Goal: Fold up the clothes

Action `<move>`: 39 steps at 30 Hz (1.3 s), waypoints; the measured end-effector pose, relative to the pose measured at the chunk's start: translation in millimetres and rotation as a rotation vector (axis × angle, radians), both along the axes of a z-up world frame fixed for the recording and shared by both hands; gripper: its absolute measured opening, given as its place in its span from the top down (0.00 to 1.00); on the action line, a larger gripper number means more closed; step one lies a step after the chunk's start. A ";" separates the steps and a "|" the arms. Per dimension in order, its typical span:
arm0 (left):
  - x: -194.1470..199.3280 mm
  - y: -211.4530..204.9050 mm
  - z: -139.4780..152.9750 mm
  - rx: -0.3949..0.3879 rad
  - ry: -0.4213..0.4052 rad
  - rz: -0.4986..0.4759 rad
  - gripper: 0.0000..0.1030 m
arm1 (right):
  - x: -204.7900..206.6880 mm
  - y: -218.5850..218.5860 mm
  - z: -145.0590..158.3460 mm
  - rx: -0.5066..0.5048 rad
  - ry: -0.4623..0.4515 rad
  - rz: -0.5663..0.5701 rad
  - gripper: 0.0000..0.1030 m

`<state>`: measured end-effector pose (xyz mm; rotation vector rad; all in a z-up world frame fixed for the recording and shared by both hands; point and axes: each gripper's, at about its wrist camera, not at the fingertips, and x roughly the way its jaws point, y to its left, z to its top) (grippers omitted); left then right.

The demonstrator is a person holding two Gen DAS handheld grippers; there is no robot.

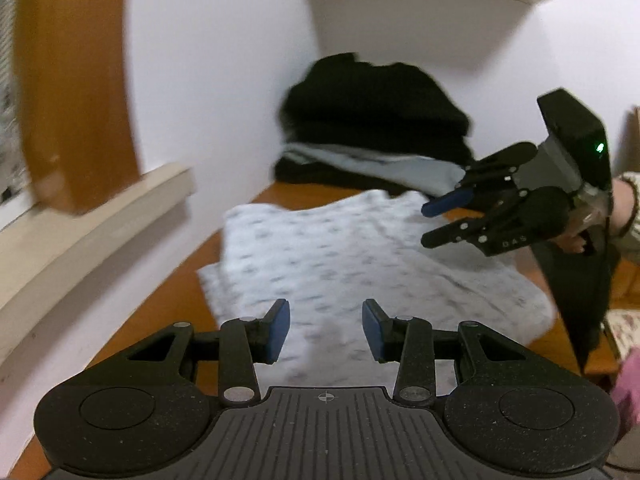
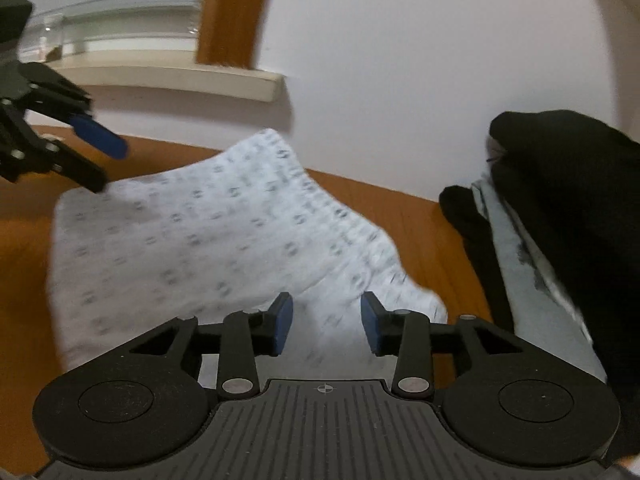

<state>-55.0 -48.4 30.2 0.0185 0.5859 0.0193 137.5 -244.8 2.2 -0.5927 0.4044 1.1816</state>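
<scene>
Left tongs [image 1: 326,330]: bottom centre of the left wrist view; blue pads apart, nothing clamped; patterned cloth showing below the gap.
Right tongs [image 2: 326,328]: bottom centre of the right wrist view; pads apart, nothing clamped; cloth edge showing below the gap.
Right tongs, seen from the left: at right of frame [image 1: 426,224], pads apart, above the cloth's far right part; touching or not, cannot tell.
Left tongs, seen from the right: upper left of frame [image 2: 106,166], pads apart, lower finger tip at the cloth's left corner; contact unclear.
Hand [image 1: 622,212]: right edge of the left wrist view, on the right tool's grip.
Cloth [image 1: 340,248]: white with small grey marks, lying mostly flat on the worktop, centre of both views; blurred.
Worktop [image 2: 24,216]: orange-brown wood, bare at left and right of the cloth.
Pile [image 1: 372,120]: black clothes with a pale blue layer between, at the wall beyond the cloth; right of frame in the right wrist view.
Wall [image 1: 220,80]: white, behind the worktop.
Ledge [image 1: 100,224]: cream, left of frame.
</scene>
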 end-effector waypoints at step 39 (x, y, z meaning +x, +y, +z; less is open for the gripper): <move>-10.5 -65.2 -45.9 0.411 0.081 -0.125 0.89 | -118.5 -30.2 -36.9 -0.198 -0.260 0.160 0.74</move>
